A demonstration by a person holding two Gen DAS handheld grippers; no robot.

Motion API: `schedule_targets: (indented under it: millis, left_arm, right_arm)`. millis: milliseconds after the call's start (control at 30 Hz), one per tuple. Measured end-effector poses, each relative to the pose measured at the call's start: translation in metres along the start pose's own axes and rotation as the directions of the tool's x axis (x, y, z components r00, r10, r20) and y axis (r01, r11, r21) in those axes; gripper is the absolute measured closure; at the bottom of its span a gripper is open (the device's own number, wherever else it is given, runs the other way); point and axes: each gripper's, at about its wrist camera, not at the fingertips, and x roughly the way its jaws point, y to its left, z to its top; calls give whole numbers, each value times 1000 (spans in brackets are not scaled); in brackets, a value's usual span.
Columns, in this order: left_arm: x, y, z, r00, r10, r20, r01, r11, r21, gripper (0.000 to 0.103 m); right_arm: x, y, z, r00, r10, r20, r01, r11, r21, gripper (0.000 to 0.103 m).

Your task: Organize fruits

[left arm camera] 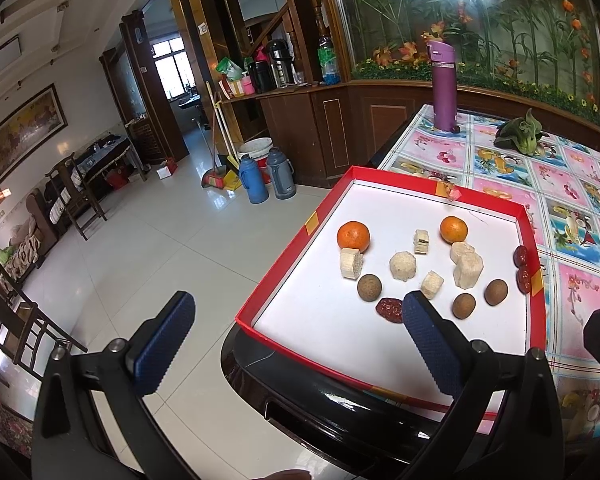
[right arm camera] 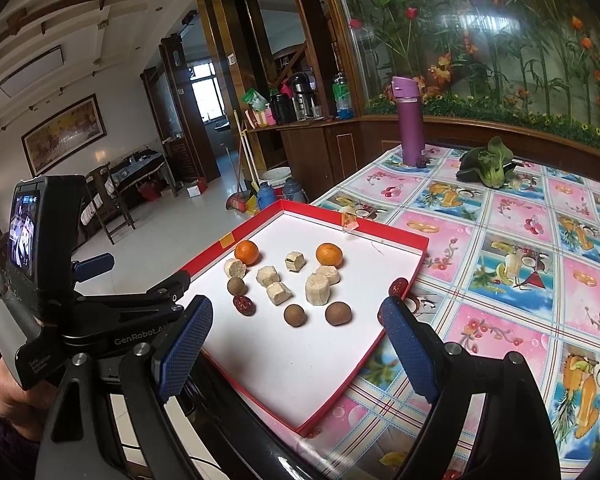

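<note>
A red-rimmed white tray (left arm camera: 284,264) (right arm camera: 404,276) sits at the table's corner. In it lie two mandarins (left arm camera: 353,235) (left arm camera: 453,229), several pale banana chunks (left arm camera: 402,266), three brown longans (left arm camera: 369,287) (left arm camera: 463,306) (left arm camera: 496,292) and a red date (left arm camera: 389,309). Two more dates (left arm camera: 522,266) lie at the tray's right rim. My left gripper (left arm camera: 296,320) is open and empty above the tray's near left corner. My right gripper (right arm camera: 296,320) is open and empty above the tray's near part; the left gripper's body (right arm camera: 60,264) shows to its left.
A purple bottle (left arm camera: 443,86) and a green bok choy (left arm camera: 518,134) stand at the table's far side on the patterned cloth (right arm camera: 520,264). Left of the table is tiled floor (left arm camera: 148,248) with thermos jugs (left arm camera: 252,178), a broom and chairs.
</note>
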Motion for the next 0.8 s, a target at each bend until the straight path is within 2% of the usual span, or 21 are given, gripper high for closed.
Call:
schedule_targets:
  millis: [800]
  left_arm:
    - [-1,0,0,1000,1,-1,-1,1000,1,0]
  right_arm:
    - [1,0,1,1000,1,3,-1,1000,-8,16]
